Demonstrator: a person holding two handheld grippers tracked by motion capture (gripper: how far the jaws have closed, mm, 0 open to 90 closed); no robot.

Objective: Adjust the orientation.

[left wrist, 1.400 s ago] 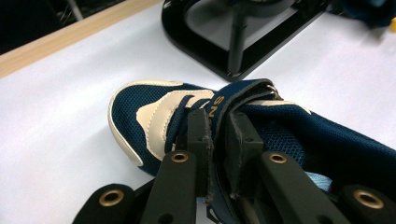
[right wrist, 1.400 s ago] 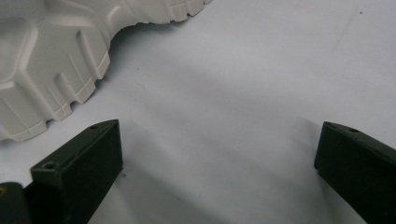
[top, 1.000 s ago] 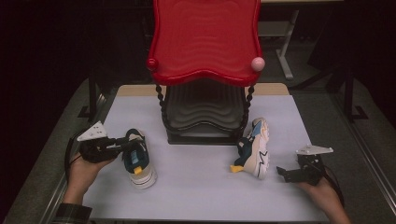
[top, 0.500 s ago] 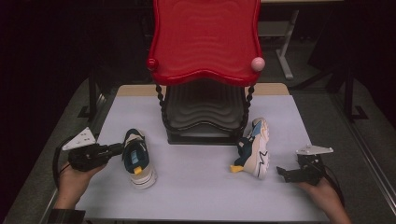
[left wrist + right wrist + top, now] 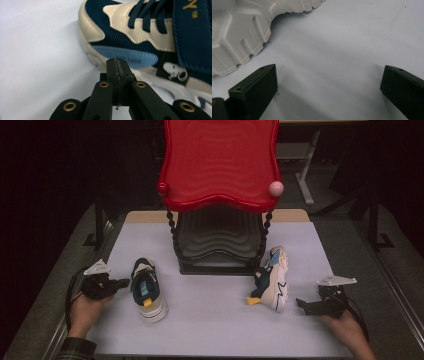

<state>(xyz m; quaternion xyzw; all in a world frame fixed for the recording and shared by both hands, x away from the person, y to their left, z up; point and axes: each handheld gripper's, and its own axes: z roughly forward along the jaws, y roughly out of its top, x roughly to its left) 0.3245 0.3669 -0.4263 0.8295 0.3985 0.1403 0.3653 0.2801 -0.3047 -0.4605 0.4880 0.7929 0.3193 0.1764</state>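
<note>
Standing at the back of the pale grey table (image 5: 210, 320), a red-topped tiered rack (image 5: 220, 165) with black beaded posts and a dark lower shelf is the biggest thing in the high view. In front of it lie two sneakers. The left sneaker (image 5: 146, 289), navy, cream and light blue, sits upright on its sole near the rack's left front corner; the right sneaker (image 5: 273, 279) lies tipped on its side near the rack's right front corner, its white lugged sole (image 5: 239, 30) turned toward the right gripper.

The left gripper (image 5: 120, 283) rests low on the table just beside the upright sneaker's side. Its jaws have just been closing and now meet pad to pad with nothing between them, the tips close to the shoe's light blue panel (image 5: 125, 57).

The right gripper (image 5: 302, 304) rests near the tipped sneaker, jaws spread wide over bare table, holding nothing.
</note>
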